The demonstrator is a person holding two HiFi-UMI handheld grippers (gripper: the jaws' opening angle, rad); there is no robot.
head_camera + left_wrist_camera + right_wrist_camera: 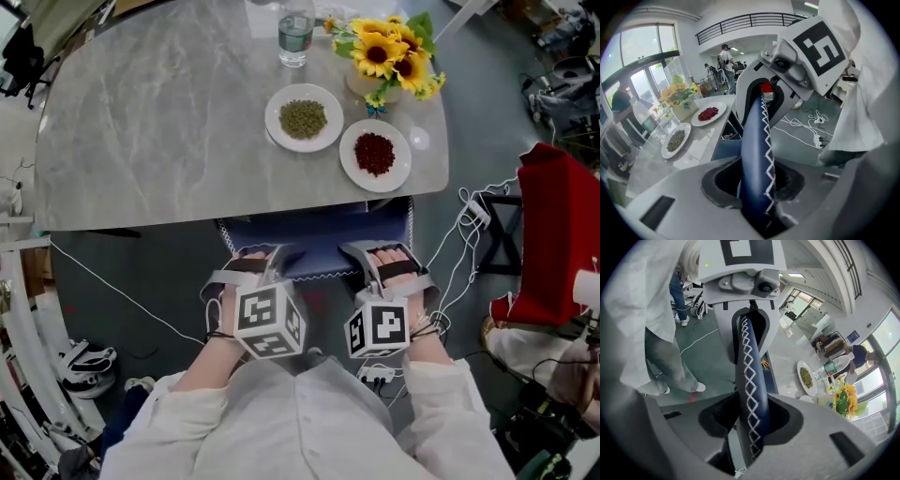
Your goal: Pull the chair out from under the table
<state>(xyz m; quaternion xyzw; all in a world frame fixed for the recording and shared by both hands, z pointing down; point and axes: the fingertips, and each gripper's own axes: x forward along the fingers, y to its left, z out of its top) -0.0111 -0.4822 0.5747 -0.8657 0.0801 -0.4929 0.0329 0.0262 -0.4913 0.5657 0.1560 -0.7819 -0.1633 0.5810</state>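
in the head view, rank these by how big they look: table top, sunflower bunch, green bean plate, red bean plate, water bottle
1. table top
2. sunflower bunch
3. green bean plate and red bean plate, alike, not ranked
4. water bottle, its top cut off by the frame

Navy chair (319, 246) with white zigzag stitching (criss-crossed along one edge); grey marbled table (169, 122); yellow sunflowers (389, 52).

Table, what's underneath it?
A blue chair, pushed in. Only its stitched top edge shows at the near side, with the left claw and right claw clamped on it. The table covers its seat and legs.
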